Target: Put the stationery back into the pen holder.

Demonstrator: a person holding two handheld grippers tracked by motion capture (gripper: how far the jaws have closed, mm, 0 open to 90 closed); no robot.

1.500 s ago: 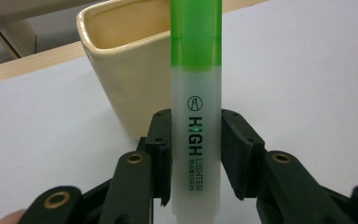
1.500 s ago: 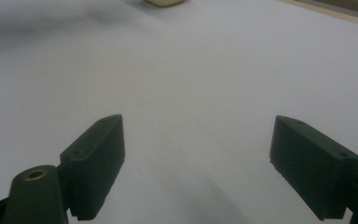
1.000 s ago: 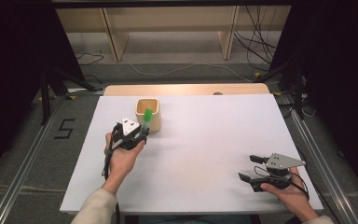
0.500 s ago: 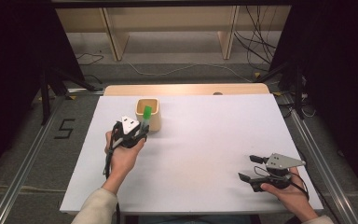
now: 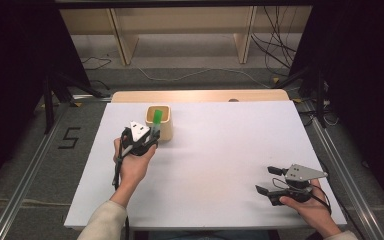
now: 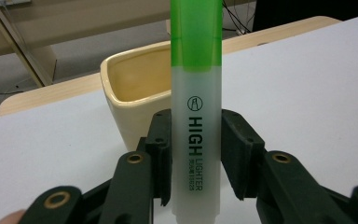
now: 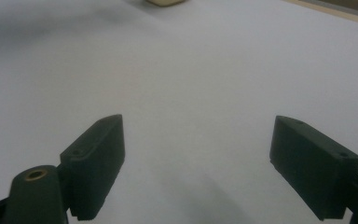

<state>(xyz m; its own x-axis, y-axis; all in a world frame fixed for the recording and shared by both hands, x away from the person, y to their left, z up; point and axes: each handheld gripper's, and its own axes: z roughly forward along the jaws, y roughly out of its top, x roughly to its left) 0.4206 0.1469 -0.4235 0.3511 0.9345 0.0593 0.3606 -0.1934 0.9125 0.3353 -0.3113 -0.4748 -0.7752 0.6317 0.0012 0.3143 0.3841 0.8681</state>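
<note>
"HIGH LIGHTER" runs in black down the pale barrel of the highlighter (image 6: 196, 140), whose green cap points upward. The left gripper (image 6: 196, 154) clamps it upright, the cream cup (image 6: 137, 100) just beyond its jaws. The right gripper (image 7: 196, 163), jaws spread wide, hovers low over the white table (image 5: 220, 150), held by the right hand (image 5: 310, 210).
</note>
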